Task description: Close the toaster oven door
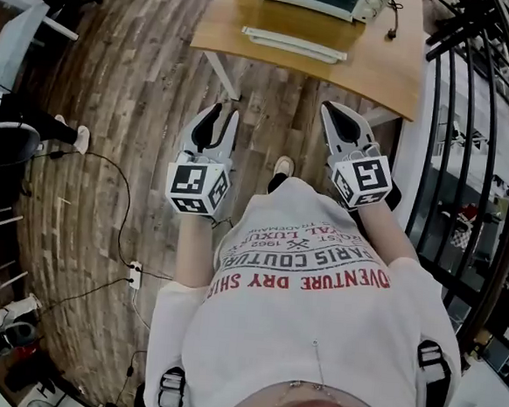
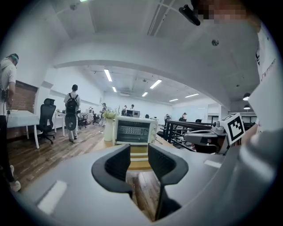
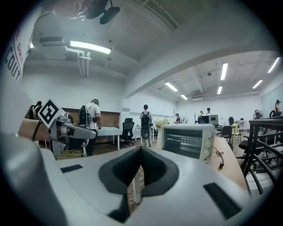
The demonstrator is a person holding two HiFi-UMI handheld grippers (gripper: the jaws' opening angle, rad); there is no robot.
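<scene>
The left tool [image 2: 139,150] is held in front of the person's chest, its jaws apart and nothing between them. Ahead, well apart from both tools, the toaster oven [image 2: 132,130] stands on the wooden surface [image 1: 383,72]. Its door [image 1: 293,45] appears to lie open, folded down flat toward the person. The right tool [image 3: 140,150] is also near the chest, with its jaws together and empty.

The closing has not begun, I think. To do it well, the person should first step closer, then bring one tool under the front edge of the door and lift it in an arc around the hinge. Pushing until the door meets the oven body, without shoving the oven backward, seems the safe way.
</scene>
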